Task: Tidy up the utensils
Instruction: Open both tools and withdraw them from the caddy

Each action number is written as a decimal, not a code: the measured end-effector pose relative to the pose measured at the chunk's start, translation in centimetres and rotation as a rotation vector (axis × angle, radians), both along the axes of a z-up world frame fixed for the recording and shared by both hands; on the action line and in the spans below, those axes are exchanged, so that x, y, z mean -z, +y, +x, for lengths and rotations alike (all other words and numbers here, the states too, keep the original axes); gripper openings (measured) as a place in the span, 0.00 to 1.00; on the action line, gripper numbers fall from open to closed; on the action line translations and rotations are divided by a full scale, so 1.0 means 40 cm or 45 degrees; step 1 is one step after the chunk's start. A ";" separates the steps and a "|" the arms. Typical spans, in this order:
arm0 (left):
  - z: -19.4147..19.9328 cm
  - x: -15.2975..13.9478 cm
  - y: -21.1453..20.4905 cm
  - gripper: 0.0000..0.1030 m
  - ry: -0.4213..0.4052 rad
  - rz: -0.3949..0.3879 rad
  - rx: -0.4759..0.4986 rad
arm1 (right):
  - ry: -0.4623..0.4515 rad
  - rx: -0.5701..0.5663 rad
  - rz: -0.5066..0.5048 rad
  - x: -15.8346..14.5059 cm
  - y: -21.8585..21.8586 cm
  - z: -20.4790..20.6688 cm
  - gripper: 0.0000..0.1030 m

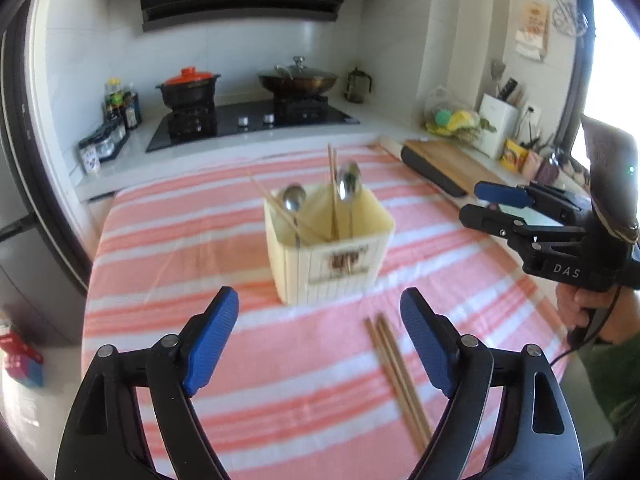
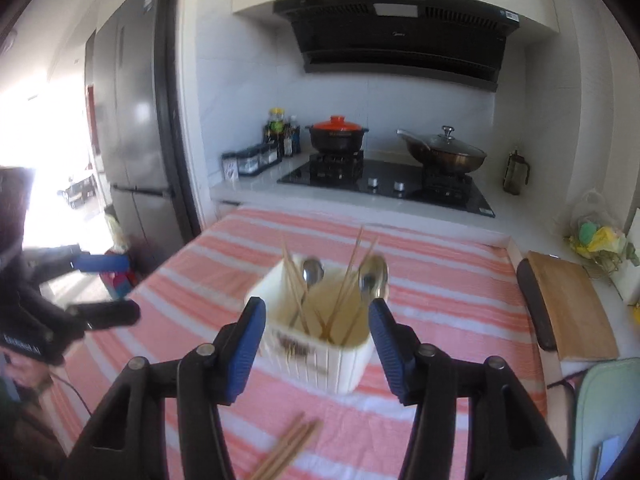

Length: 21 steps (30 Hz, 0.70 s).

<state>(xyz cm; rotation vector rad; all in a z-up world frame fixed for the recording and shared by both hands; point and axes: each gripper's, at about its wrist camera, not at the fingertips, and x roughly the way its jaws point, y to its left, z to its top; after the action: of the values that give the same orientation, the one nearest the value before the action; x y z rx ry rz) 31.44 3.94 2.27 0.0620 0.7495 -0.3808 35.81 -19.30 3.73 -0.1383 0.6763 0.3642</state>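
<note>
Cream plastic holder (image 1: 328,248), square, ribbed sides w/ a brownish label on the front, stands upright near the middle of the counter (image 1: 160,240), which is covered by a pink-and-white striped cloth. Inside: two metal spoons (image 1: 294,200), bowls up, handles down, plus several wooden chopsticks (image 1: 332,184) leaning at diff angles; some cross each other. Pics are motion-blurred, so exact count of sticks inside can't be told.

A loose bundle of chopsticks (image 1: 396,376) lies flat on the cloth in front of the holder, near but apart from it, roughly parallel, ends pointing toward the holder.

Left claw (image 1: 320,344): jaws spread wide, blue pads w/ nothing between them, hovering over the cloth on the near side of the holder; the loose sticks sit just inside its right pad in the left wrist view. Right claw (image 2: 316,344): jaws about half apart, nothing gripped; the holder shows through the gap in the right wrist view, pads not touching it. From the left wrist view the right claw sits off to the holder's right, above the cloth, a hand (image 1: 584,312) on its grip.

Room: bare cloth all round the holder, esp. left and front. Far edge of cloth meets the white worktop w/ stove (image 2: 392,184), pot and wok. Right side: cutting board (image 2: 572,312) lies just past the cloth edge. Left edge drops off toward the fridge (image 2: 132,140).
</note>
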 end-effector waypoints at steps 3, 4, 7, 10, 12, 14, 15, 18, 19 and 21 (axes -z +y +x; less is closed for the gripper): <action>-0.117 0.091 0.001 0.82 0.069 0.060 -0.044 | 0.056 0.017 -0.118 0.116 -0.005 -0.164 0.53; -0.156 0.118 0.002 0.82 0.070 0.072 -0.081 | 0.084 0.032 -0.127 0.156 -0.009 -0.214 0.53; -0.238 0.180 0.006 0.86 0.097 0.020 -0.170 | 0.168 0.092 -0.123 0.264 -0.031 -0.351 0.53; -0.263 0.236 0.010 0.86 0.157 -0.140 -0.231 | 0.200 0.150 -0.136 0.342 -0.058 -0.441 0.53; -0.252 0.275 0.004 0.86 0.169 -0.190 -0.239 | 0.200 0.185 -0.149 0.374 -0.078 -0.460 0.53; -0.238 0.317 -0.003 0.86 0.145 -0.139 -0.297 | 0.188 0.239 -0.135 0.396 -0.105 -0.455 0.53; -0.229 0.339 -0.004 0.86 0.146 -0.110 -0.326 | 0.193 0.272 -0.135 0.403 -0.116 -0.444 0.53; -0.205 0.398 0.008 0.86 0.207 -0.080 -0.379 | 0.189 0.343 -0.125 0.424 -0.138 -0.415 0.53; -0.201 0.413 0.013 0.86 0.209 -0.069 -0.392 | 0.189 0.357 -0.134 0.433 -0.142 -0.408 0.53; -0.197 0.434 0.016 0.85 0.187 -0.004 -0.434 | 0.174 0.359 -0.155 0.450 -0.145 -0.404 0.53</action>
<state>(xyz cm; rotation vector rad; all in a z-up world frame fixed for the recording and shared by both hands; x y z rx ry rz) 23.56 4.57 -15.09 -0.0970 0.8868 -0.0616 19.65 -25.09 -14.26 -0.1325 0.8413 0.0619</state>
